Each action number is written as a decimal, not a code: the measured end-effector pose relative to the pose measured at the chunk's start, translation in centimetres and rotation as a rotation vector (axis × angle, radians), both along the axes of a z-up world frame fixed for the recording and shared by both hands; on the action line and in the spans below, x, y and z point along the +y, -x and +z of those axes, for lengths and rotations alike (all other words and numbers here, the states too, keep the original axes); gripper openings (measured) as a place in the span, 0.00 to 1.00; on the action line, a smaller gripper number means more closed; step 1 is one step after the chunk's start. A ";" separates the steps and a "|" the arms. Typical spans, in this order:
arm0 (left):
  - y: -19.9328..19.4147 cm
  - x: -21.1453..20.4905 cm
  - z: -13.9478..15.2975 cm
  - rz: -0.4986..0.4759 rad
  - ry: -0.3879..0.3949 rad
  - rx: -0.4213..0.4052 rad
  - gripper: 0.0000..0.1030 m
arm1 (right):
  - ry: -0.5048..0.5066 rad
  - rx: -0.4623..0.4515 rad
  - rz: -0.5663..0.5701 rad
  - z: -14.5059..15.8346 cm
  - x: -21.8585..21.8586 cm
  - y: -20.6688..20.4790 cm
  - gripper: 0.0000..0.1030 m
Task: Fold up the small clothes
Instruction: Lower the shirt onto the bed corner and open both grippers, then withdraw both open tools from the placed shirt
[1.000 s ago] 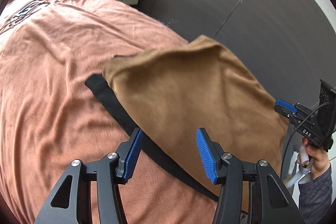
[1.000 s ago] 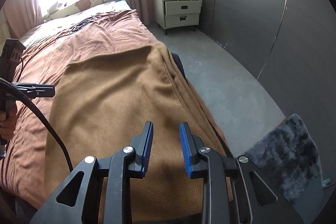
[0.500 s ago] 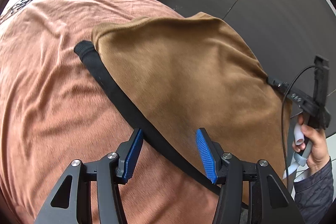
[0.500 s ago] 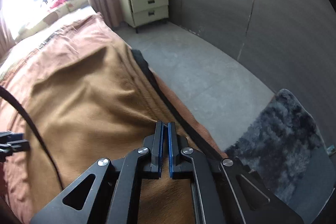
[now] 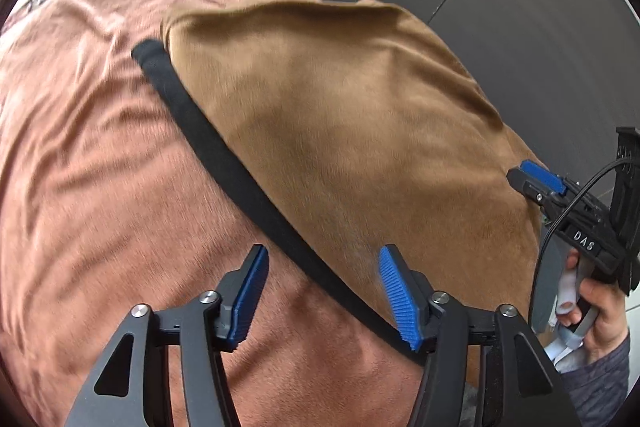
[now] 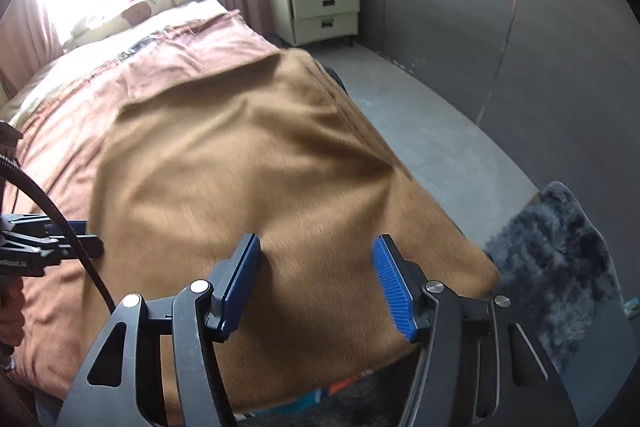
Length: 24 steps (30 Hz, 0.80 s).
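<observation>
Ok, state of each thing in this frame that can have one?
left gripper: open, holding nothing
right gripper: open, holding nothing
brown garment: spread flat on the bed, not folded
black waistband: lying stretched out on the bedspread
nightstand drawers: closed

Two close wrist views over the bed (image 5: pixel 88 131), sharing the brown garment (image 6: pixel 240 163).

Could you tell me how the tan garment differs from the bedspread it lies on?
The tan garment is golden brown with a black band along one edge; the bedspread is plain pinkish brown. The garment lies fairly smooth; the bedspread is rippled. The garment overhangs the bed's edge. Both look softly napped.
</observation>
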<state>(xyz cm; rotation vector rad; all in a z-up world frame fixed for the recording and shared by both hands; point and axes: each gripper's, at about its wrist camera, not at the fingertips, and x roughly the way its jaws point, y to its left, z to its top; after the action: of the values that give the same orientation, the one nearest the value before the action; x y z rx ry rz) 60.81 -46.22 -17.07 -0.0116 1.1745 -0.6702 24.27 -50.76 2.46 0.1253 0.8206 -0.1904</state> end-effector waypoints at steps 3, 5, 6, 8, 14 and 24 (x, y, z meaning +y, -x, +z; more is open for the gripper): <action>0.8 -0.3 -0.2 -0.002 -0.002 0.005 0.59 | 0.014 0.022 -0.003 -0.4 0.5 0.8 0.55; 1.2 -0.2 0.2 -0.004 -0.009 0.004 0.59 | 0.046 0.060 -0.010 -0.4 0.8 1.0 0.55; 1.4 -0.1 0.5 -0.002 -0.011 0.005 0.59 | 0.051 0.067 -0.017 -0.1 0.9 1.4 0.55; 2.1 0.2 1.2 -0.006 -0.010 -0.001 0.59 | 0.036 0.058 -0.024 0.9 1.1 2.4 0.55; 4.8 1.7 4.4 -0.020 0.000 -0.057 0.59 | 0.023 0.023 -0.019 4.3 2.6 5.2 0.55; 10.0 6.1 11.5 0.017 0.024 -0.221 1.00 | 0.002 -0.081 -0.073 9.8 6.3 12.8 1.00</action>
<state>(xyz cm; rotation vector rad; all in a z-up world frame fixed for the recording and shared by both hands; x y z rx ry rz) 50.81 -40.15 -5.59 0.0314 0.9527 -0.6532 11.48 -44.44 12.24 0.1601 0.7357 -0.2536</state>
